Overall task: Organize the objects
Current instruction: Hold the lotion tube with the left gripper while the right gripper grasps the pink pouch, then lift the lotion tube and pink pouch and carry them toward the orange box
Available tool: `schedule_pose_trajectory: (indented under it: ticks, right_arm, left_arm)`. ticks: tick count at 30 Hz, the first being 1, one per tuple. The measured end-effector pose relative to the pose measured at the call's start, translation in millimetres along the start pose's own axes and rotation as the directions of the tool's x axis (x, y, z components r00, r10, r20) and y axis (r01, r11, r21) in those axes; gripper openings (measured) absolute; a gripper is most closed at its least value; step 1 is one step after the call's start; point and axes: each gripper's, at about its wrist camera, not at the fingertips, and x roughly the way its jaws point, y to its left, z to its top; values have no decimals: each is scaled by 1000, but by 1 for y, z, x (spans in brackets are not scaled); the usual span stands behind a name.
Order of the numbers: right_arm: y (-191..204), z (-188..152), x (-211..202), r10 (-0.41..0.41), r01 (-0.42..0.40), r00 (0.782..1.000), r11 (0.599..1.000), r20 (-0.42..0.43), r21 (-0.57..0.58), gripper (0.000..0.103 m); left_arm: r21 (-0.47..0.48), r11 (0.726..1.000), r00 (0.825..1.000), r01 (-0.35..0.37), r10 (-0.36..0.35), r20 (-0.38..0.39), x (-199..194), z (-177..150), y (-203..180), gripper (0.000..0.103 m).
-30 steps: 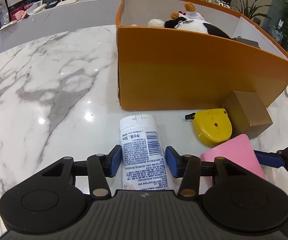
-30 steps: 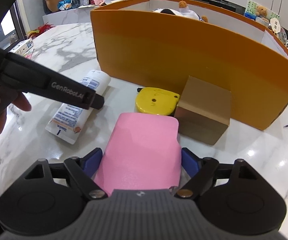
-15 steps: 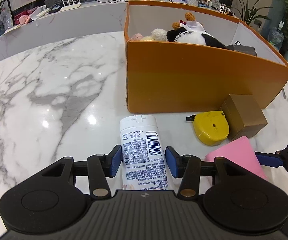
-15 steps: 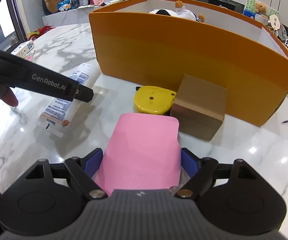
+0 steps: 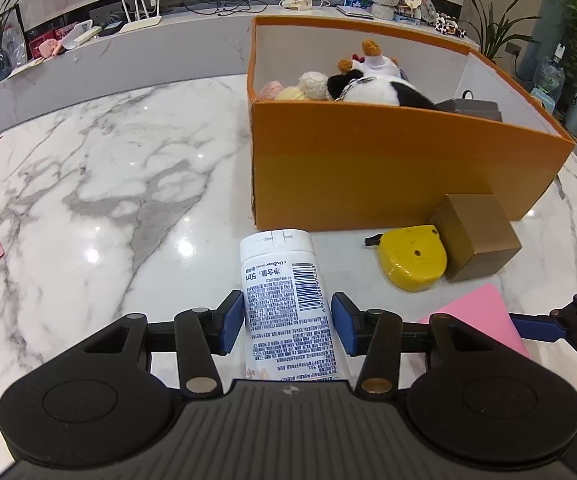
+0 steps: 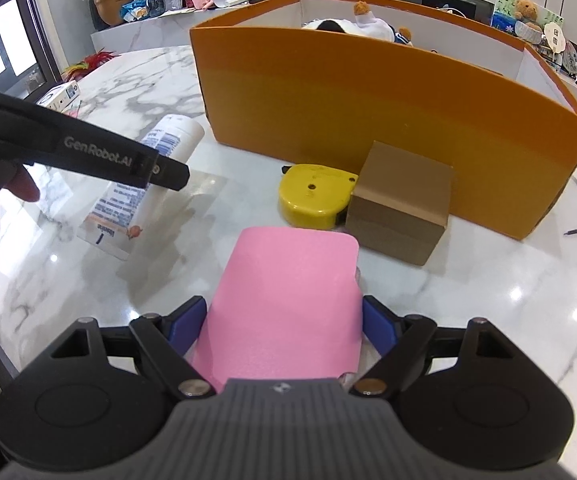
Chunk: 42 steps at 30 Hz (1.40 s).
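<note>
Reading "GenRobot.AI" on left hand-held gripper (image 5: 287, 328) | tube (image 5: 288, 304) label: "50ml"

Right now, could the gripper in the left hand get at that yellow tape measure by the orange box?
Probably not yet. The left gripper already straddles the white tube, which would have to be let go first. Otherwise the yellow tape measure lies uncovered on the marble, ahead and to the right.

You're working on a white marble table (image 5: 100, 184) w/ grey veining, glossy, ceiling lights glaring off it. Behind it runs a long pale counter (image 5: 192, 44) cluttered w/ cables and a white router (image 5: 141, 20). Potted plants (image 5: 488, 36) stand at back right; a window (image 6: 12, 36) on the left lets in daylight.
</note>
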Motion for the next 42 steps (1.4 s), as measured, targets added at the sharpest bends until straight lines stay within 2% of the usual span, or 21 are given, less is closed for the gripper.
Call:
schedule_pose_trajectory:
  ticks: [20,30,36,42]
  right_arm:
    - [1,-1,-39,3,-3,998,1000,59,-1,83]
    - [1,6,-60,13,-13,995,1000,101,1,83]
    - [-1,11,-78,15,-16,989,1000,149,8,83]
    - [-14,31,-110,-9,-3,969,999,248,47,83]
  left_arm:
    - [34,999,999,-32,30,43,-27,-1,-15,55]
    - [61,996,994,-59,53,97,-45,-2,-24,56]
    - [19,998,986,-53,49,160,-65,-1,-22,55]
    - [-30,999,960,-42,49,276,-95,17,-20,55]
